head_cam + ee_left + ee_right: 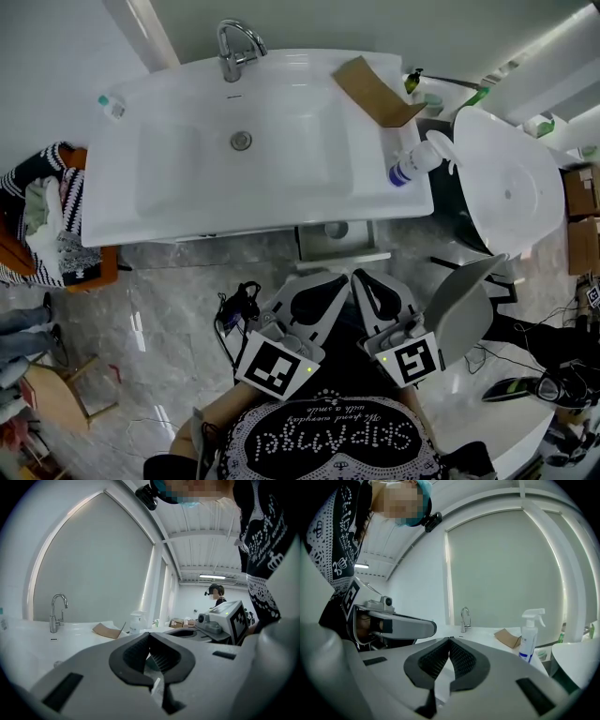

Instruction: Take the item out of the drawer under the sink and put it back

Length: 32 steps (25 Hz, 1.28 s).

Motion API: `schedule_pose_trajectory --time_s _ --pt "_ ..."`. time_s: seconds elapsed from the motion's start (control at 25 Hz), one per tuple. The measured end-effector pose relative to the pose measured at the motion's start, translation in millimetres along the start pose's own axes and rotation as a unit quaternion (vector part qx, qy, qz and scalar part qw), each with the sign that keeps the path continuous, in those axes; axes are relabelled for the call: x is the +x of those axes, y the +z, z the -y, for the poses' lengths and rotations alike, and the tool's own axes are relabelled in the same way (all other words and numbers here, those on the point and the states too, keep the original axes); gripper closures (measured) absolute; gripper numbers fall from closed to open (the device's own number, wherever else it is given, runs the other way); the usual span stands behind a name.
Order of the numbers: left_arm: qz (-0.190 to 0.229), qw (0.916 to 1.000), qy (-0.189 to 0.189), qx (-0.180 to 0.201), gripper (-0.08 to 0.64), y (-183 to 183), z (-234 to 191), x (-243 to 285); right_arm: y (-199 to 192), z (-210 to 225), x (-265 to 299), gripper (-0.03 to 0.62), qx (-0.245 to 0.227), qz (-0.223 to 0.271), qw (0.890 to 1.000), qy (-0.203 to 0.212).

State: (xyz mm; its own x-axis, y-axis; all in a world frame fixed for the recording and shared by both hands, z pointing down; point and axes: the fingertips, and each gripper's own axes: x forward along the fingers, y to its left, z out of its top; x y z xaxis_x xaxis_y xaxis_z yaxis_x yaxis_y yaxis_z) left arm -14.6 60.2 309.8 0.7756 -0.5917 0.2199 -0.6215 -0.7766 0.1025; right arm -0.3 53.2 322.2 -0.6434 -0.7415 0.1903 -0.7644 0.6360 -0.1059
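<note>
You hold both tools low at centre frame, facing the sink (187, 202). The left gripper (335, 284) and the right gripper (364, 281) are each pressed together on nothing. The drawer (337, 246) shows just below the sink's front edge, directly above the jaw tips. The item itself cannot be made out.

White sink top (122, 192) — cardboard (375, 90), spray bottle (418, 160) on it
</note>
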Motion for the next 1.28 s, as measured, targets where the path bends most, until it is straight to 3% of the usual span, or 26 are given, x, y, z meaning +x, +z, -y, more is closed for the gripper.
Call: schedule_pose_trajectory --time_s 1.28 --pt "0.003 1.0000 -0.007 -0.001 0.557 2.1 8.5 3.7 0.3 8.1 -12.5 0.574 0.014 0.008 1.000 -0.016"
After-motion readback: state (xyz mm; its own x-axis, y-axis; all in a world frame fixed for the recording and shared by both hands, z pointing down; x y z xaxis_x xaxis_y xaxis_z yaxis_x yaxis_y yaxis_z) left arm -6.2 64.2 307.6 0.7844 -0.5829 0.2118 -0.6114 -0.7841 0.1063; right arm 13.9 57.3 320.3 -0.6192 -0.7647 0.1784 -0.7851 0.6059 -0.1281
